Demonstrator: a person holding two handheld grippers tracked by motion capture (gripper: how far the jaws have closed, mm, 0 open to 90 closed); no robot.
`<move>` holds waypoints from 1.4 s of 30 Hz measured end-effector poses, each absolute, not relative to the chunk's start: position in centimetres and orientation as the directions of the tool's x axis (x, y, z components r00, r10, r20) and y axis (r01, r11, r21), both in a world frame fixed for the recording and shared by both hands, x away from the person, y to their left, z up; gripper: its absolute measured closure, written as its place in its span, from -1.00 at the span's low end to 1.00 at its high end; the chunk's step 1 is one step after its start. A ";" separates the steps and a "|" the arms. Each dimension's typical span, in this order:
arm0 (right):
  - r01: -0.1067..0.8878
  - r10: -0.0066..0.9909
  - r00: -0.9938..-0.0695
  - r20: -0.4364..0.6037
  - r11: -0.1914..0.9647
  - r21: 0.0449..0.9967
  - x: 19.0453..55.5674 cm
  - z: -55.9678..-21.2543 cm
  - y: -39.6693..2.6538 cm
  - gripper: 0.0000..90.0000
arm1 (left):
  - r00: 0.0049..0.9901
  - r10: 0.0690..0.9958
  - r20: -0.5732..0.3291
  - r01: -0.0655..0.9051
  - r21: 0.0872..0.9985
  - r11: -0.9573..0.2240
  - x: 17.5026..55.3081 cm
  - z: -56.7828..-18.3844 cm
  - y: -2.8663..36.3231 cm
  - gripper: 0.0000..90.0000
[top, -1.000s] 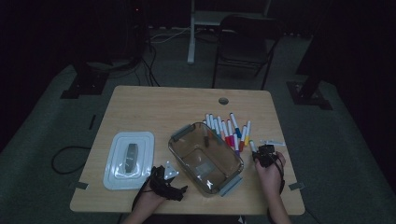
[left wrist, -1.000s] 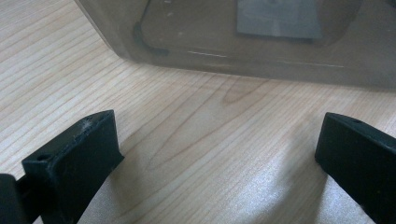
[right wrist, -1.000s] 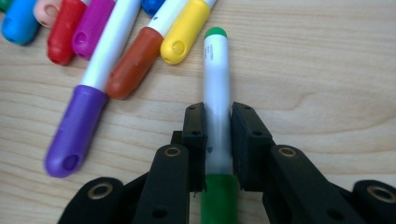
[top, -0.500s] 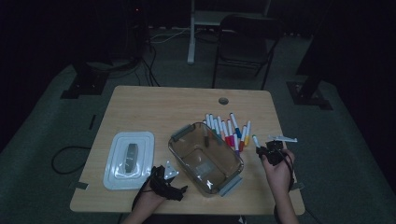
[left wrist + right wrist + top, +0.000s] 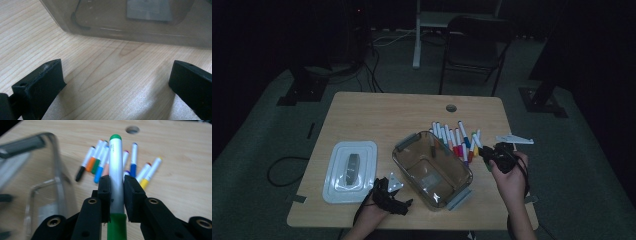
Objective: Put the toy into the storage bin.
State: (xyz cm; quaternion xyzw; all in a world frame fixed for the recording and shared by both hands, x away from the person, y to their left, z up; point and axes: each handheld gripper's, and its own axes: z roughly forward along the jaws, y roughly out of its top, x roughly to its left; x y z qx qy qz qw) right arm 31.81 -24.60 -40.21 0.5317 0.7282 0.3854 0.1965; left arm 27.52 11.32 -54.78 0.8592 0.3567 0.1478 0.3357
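Green marker (image 5: pixel 116 175): white barrel, green cap + green end plug, pinched mid-barrel, lifted off table, tip pointing away toward marker pile (image 5: pixel 120 162).
Pile: loose fan of white markers w/ black, orange, green, blue, yellow caps, flat on table just beside clear container (image 5: pixel 432 167).

The counter (image 5: pixel 105 75) is pale wood with a visible grain and a smooth, faintly satin face. The storage container (image 5: pixel 432 167) is clear, smoke-tinted plastic, glossy, with grey plastic latches. Its lid (image 5: pixel 350 171) looks like matt white plastic. The green marker (image 5: pixel 116 170) has a smooth white plastic barrel with a glossy green cap. The right gripper (image 5: pixel 116 192) is matt black plastic, slightly grainy.
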 end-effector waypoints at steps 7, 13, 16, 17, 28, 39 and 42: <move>0.598 0.889 -0.440 0.127 0.185 0.780 31.3 -38.1 -21.7 0.70 | 0.702 0.712 0.015 0.514 0.682 -0.521 27.5 -54.8 11.3 -0.99; 0.584 0.836 -0.530 0.141 0.239 0.775 31.4 -37.6 -18.1 0.70 | 0.702 0.712 0.015 0.514 0.682 -0.521 27.5 -54.8 11.3 -0.99; 0.585 0.819 -0.554 0.151 0.254 0.770 31.5 -37.7 -17.1 0.70 | 0.702 0.712 0.015 0.514 0.682 -0.521 27.5 -54.8 11.3 -0.99; 0.586 0.813 -0.562 0.152 0.261 0.767 31.5 -37.8 -16.5 0.70 | 0.702 0.712 0.014 0.514 0.682 -0.520 27.5 -54.8 11.3 -0.99; 0.616 0.728 -0.655 0.203 0.358 0.702 32.3 -39.6 -12.2 0.70 | 0.703 0.711 0.017 0.513 0.681 -0.522 27.5 -54.8 11.3 -0.99; 0.668 0.690 -0.679 0.250 0.440 0.600 33.7 -41.7 -9.6 0.70 | 0.702 0.712 0.015 0.515 0.680 -0.522 27.5 -54.8 11.3 -0.99; 0.681 0.686 -0.678 0.264 0.453 0.575 34.1 -42.2 -9.1 0.70 | 0.702 0.712 0.014 0.515 0.680 -0.522 27.5 -54.8 11.3 -0.99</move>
